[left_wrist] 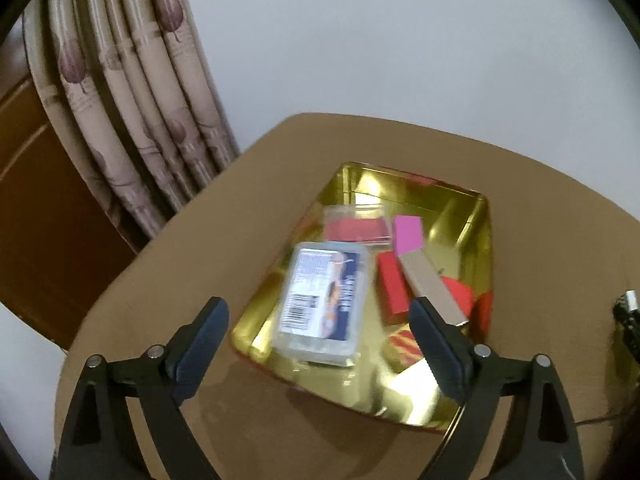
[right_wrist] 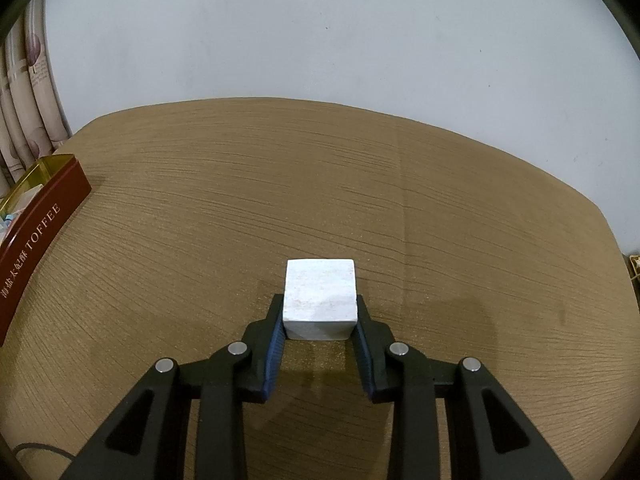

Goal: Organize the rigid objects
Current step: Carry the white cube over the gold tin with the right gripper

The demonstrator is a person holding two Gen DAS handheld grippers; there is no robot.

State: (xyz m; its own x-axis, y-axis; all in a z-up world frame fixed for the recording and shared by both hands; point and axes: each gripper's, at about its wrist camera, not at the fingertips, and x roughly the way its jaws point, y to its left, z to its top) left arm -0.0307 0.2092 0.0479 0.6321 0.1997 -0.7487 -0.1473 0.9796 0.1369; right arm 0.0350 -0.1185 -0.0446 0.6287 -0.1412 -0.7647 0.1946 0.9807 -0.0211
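Left gripper (left_wrist: 320,328): jaws wide apart, nothing between them, hovering over the near edge of the tin (left_wrist: 476,240). Tin sits near the table's (right_wrist: 400,200) left edge and already holds a clear case (left_wrist: 320,300), a pink block (left_wrist: 408,232), a red block (left_wrist: 392,288) and a grey bar (left_wrist: 432,288).

Right gripper (right_wrist: 320,316): clamped on a white cube (right_wrist: 320,296), mid-table near the front edge, well apart from the tin.

Step, my read: the cube is the next piece to go in. Next move needs lift, carry left, clear the tin wall, and drop in the open far-right corner.
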